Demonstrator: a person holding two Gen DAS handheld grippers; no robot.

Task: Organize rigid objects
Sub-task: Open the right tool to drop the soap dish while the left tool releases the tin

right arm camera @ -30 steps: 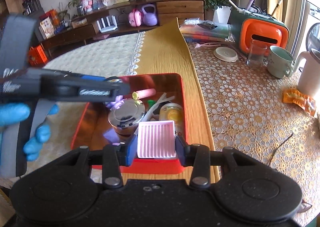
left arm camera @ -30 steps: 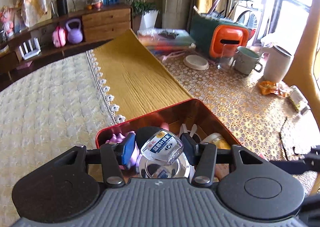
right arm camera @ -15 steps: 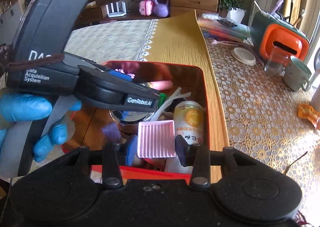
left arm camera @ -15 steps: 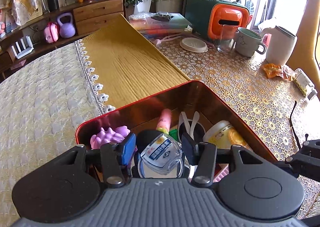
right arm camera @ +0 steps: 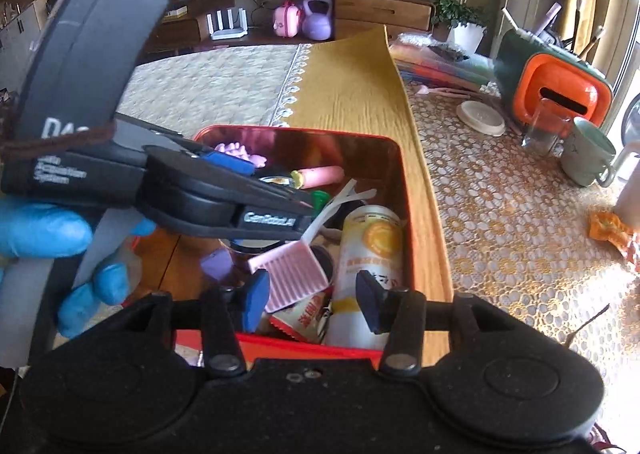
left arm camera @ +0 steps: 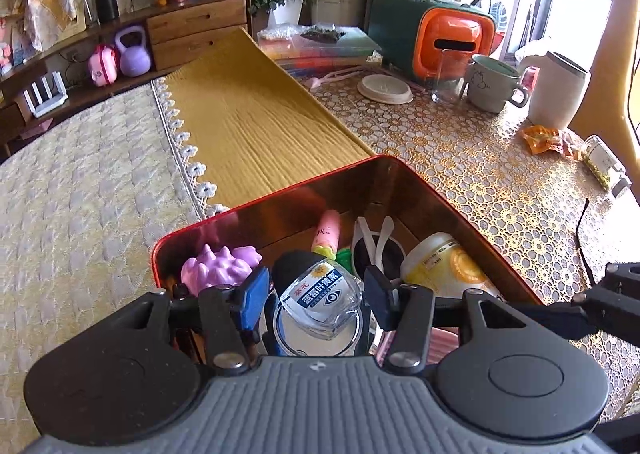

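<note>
both claws hang spread over the red tin, pink dustpan and glass bottle dropped; next, withdraw.

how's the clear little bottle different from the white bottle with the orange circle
The clear bottle is see-through glass with a blue and white label; the white bottle is frosted white with an orange circle. The clear bottle sits between the fingers of the left gripper, above a shiny round lid; the white bottle lies on its side, untouched. The white one looks larger. Both are over or in the red tin.
</note>
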